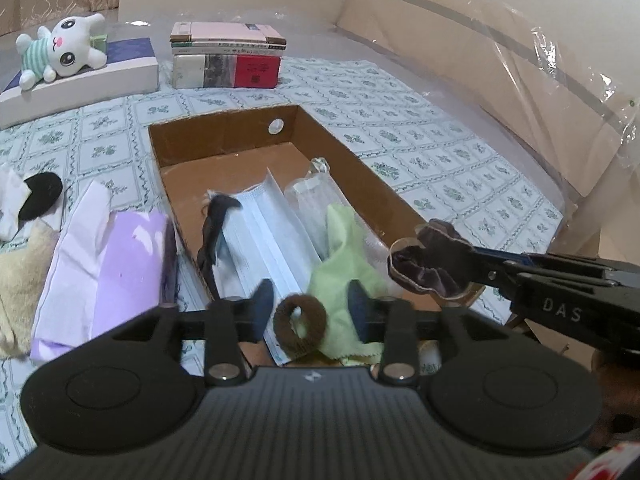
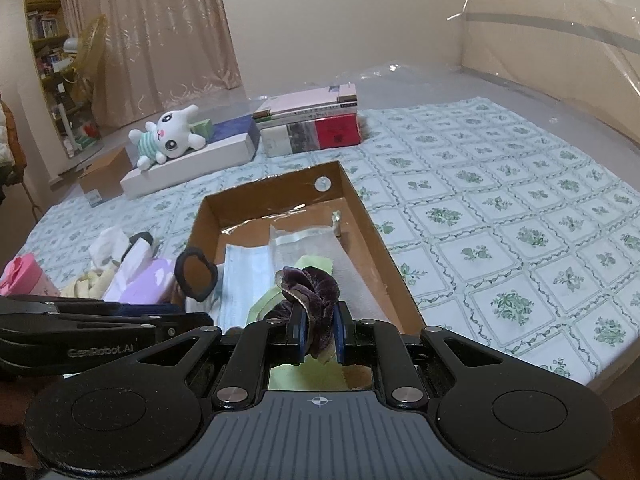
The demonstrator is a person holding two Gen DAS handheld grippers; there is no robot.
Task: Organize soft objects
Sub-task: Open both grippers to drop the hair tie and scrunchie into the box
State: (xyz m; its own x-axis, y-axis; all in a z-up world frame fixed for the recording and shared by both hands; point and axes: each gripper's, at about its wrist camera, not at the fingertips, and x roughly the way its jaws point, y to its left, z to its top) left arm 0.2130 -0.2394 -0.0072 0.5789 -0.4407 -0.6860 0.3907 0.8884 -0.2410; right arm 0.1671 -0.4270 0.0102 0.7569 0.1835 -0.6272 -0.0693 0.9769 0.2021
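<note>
- Left wrist view: the cardboard box [image 1: 256, 152] sits mid-frame on the patterned bed cover [image 1: 440, 148]. It already holds a black strap-like piece [image 1: 214, 236], a pale blue face mask [image 1: 268, 232], a clear plastic bag [image 1: 316, 200] and a green cloth [image 1: 344, 272].
- The left tongs [image 1: 308, 304] stand spread at the lower centre. A brown fuzzy hair ring [image 1: 300, 326] sits between them, untouched by either pad, so I judge it just let go over the box.
- At the left edge a purple tissue pack [image 1: 120, 264], a cream plush piece [image 1: 20, 280] and a black-and-white item [image 1: 28, 200] wait outside the box.
- Right wrist view: the right tongs [image 2: 318, 336] pinch a dark velvet scrunchie [image 2: 310, 292] at the lower centre, above the box's near end; it is not yet dropped.
- A pink item [image 2: 20, 276] at the far left and a white plush rabbit [image 2: 168, 140] at the upper left also lie outside.
- Judgement: roughly halfway done, with several soft things left.
</note>
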